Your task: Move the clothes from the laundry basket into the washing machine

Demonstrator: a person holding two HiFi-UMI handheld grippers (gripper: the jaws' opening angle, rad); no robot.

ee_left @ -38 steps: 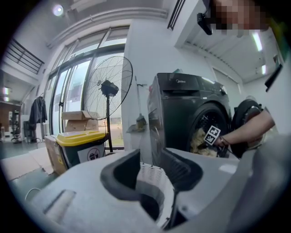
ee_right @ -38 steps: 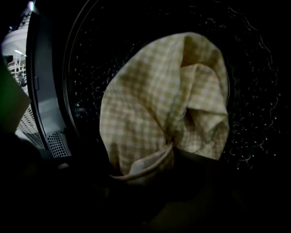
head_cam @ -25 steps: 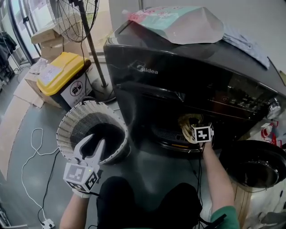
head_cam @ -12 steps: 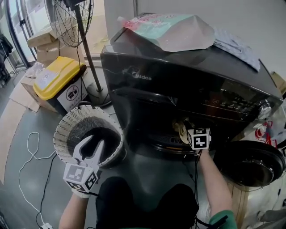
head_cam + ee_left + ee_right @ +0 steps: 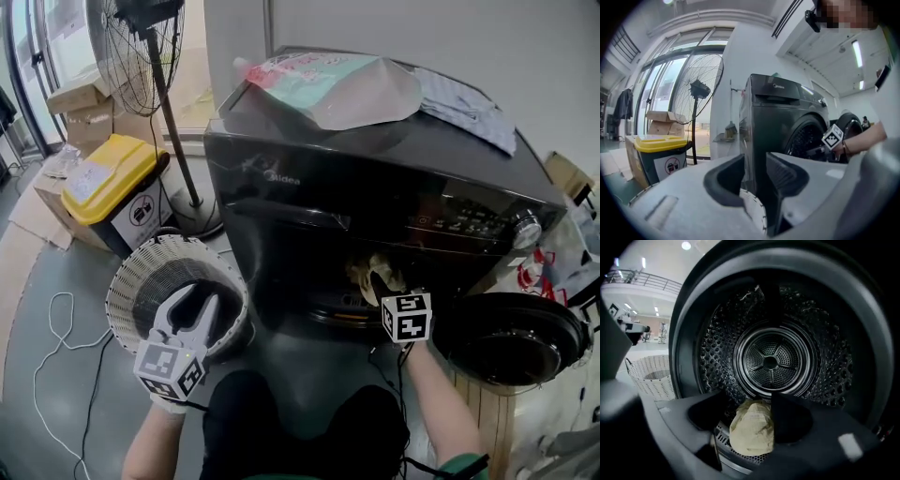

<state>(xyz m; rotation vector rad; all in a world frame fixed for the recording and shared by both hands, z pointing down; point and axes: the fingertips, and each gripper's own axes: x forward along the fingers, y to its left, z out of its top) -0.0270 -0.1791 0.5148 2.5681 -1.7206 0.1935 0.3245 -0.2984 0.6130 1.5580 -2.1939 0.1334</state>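
Loading step. My right gripper (image 5: pixel 749 405) pinching crumpled beige cloth (image 5: pixel 751 430) at mouth of black front-load washing machine (image 5: pixel 375 178), not yet inside steel drum (image 5: pixel 771 363). My left gripper (image 5: pixel 195 302) spread, empty, over white perforated laundry basket (image 5: pixel 122 286). Next, probably: push deeper, release.

Basket (image 5: pixel 141 262) L of washer (image 5: pixel 309 187), bag (image 5: pixel 328 89) on top, bin (image 5: pixel 103 173) behind basket, cloth (image 5: pixel 752 427) at washer mouth
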